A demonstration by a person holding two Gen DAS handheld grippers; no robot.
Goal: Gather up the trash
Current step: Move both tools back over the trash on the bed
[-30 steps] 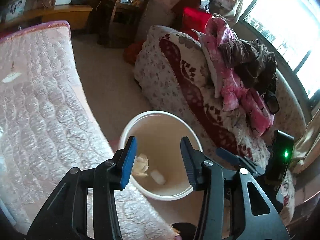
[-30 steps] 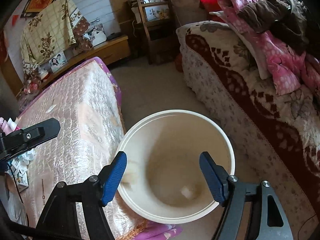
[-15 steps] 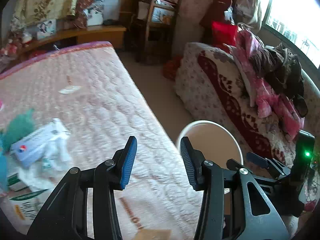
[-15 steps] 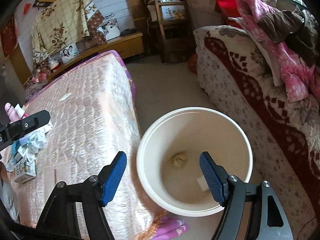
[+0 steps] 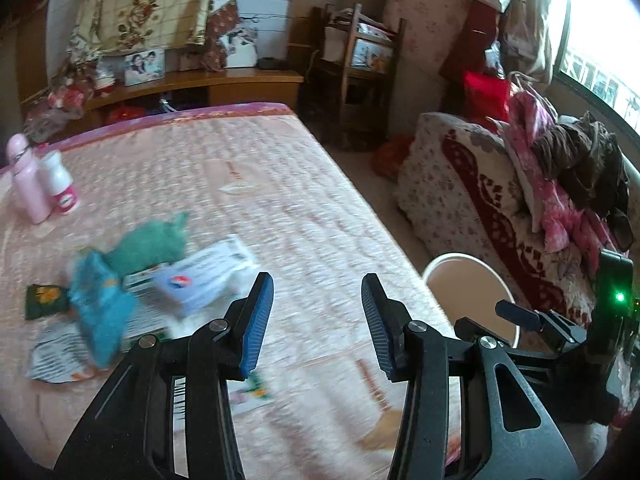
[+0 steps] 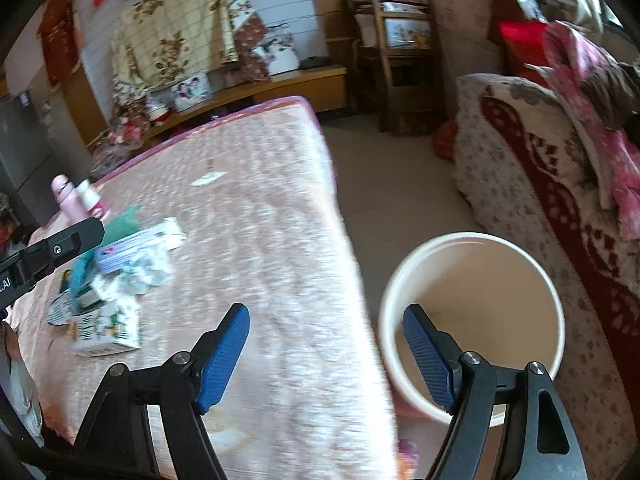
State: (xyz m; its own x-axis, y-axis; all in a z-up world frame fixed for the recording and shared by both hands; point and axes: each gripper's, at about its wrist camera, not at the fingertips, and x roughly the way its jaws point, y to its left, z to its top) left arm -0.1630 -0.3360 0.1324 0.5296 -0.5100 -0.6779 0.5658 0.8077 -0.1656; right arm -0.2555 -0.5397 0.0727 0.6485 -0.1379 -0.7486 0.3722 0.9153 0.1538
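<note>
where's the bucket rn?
The white bucket stands on the floor in the gap between the bed and the sofa, lower right in both wrist views, right behind the right gripper.

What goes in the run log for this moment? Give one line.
left gripper: open, empty | right gripper: open, empty, jaws just opening | bucket: on floor beside bed | trash pile: on mattress, uncollected
</note>
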